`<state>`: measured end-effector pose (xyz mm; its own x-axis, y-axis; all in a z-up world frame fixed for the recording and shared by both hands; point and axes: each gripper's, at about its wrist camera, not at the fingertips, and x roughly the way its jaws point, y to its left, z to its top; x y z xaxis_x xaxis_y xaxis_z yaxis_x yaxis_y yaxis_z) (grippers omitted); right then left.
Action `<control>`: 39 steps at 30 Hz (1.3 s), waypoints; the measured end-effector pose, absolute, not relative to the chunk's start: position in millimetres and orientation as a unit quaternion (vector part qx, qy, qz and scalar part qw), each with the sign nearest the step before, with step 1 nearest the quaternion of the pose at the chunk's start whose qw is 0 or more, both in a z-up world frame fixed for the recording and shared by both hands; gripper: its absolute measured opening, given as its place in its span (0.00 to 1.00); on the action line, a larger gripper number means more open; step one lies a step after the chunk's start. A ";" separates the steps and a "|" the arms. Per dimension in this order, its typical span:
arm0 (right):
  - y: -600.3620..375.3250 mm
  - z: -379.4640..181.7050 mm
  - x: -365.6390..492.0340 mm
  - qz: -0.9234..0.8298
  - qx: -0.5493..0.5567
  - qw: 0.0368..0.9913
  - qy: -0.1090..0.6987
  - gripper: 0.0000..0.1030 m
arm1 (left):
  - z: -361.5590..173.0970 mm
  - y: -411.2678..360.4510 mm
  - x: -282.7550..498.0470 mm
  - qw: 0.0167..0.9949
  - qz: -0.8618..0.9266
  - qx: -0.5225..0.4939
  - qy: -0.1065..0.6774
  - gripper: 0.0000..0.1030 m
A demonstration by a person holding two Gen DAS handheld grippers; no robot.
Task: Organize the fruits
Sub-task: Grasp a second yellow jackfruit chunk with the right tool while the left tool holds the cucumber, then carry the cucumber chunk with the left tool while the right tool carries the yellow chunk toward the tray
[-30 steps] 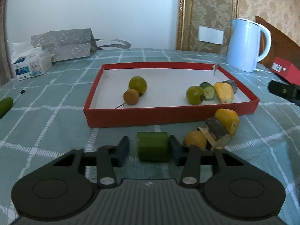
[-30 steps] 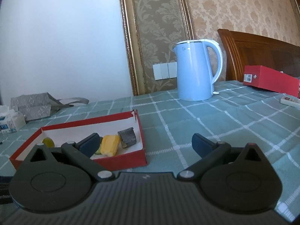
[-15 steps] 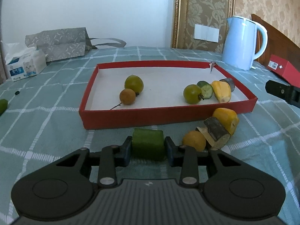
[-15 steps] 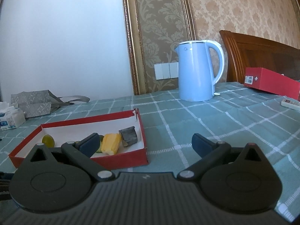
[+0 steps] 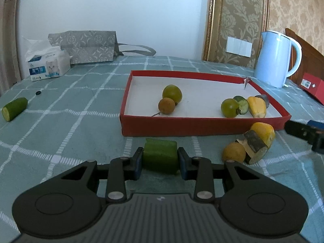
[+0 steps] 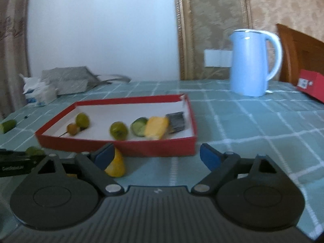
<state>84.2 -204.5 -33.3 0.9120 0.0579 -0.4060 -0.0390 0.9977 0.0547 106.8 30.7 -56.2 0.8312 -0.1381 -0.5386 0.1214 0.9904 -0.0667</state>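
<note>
Domestic room, likely a bedroom or dining corner. Evidence: damask wallpaper (image 5: 239, 20) with gilt moulding, carved wooden headboard or chair back (image 6: 299, 54), checked green tablecloth (image 5: 70, 121), pale blue electric kettle (image 5: 275, 58), tissue pack (image 5: 47, 65), wall switches (image 5: 240, 46).

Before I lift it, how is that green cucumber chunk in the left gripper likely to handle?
The cucumber chunk looks stiff: it keeps its shape with the left gripper pads on both sides. Its skin seems smooth, so it might slip. Being cylindrical, it would probably roll if dropped on the tablecloth.
</note>
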 end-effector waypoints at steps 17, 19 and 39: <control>-176.6 -46.8 122.0 0.024 -0.009 0.956 0.291 0.77 | -56.7 38.2 107.0 0.955 -0.079 -0.036 0.284 0.33; -172.1 -48.2 125.8 0.036 -0.015 0.953 0.299 0.64 | -56.8 38.0 106.9 0.955 -0.079 -0.035 0.284 0.33; -184.7 -42.6 102.2 0.041 0.000 0.961 0.272 0.24 | -56.7 37.2 106.6 0.955 -0.079 -0.035 0.284 0.33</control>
